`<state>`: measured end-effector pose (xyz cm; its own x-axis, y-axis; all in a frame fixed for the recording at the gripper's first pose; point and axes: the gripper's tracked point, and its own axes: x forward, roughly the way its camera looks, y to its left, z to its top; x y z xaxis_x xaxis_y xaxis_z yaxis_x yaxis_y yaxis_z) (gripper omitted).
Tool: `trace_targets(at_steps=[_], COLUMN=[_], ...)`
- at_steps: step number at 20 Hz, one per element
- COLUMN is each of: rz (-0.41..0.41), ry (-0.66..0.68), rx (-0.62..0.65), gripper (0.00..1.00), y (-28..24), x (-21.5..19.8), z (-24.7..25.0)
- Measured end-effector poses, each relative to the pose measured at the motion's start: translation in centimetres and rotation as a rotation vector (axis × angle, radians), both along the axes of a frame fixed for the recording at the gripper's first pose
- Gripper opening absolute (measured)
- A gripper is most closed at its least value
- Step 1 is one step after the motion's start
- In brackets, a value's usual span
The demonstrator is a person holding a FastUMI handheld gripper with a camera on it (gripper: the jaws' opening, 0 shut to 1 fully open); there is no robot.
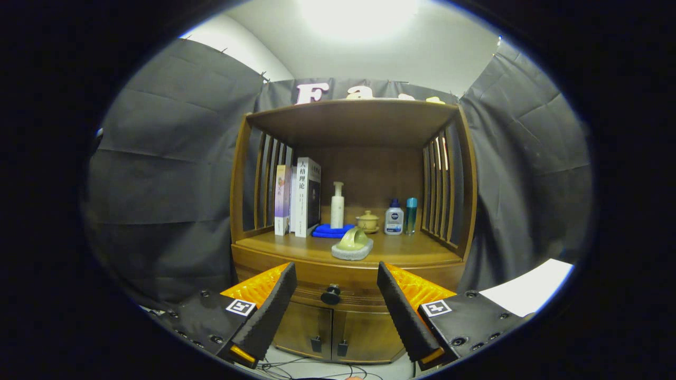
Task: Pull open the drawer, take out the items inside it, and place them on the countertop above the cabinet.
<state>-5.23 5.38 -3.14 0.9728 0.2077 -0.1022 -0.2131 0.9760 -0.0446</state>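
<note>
One drawer (pixel 338 289) runs across the front of the wooden cabinet (pixel 240 211), closed, with a single dark round knob (pixel 331 294) at its middle. The knob sits in the gap between the two fingers, a little beyond them. The gripper (pixel 335 295) is released: its fingers stand wide apart and touch nothing. What lies inside the drawer cannot be seen.

Under the drawer are two cabinet doors (pixel 303 327), each with one small dark handle, both closed.

Above the drawer is the desk (pixel 412 253), the cabinet's top surface under a roofed, slatted alcove. Near its front edge, just above the knob, one green cup-like piece (pixel 353 240) rests on a grey pad (pixel 351 252). Further back stand two books (pixel 298 198) upright at the left, one folded blue cloth (pixel 331 230), one white pump bottle (pixel 337 206), one small lidded yellow pot (pixel 367 221) on a saucer, one clear bottle with a blue cap (pixel 394 217) and one slim teal bottle (pixel 411 215) just beside it.
</note>
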Motion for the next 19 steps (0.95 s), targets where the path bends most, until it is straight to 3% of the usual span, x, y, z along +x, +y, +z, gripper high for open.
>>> trace_targets(at_steps=[19], rz=[-0.001], ry=[0.007], rx=[-0.003], gripper=[0.98], y=[0.0], x=[-0.2], z=[-0.3])
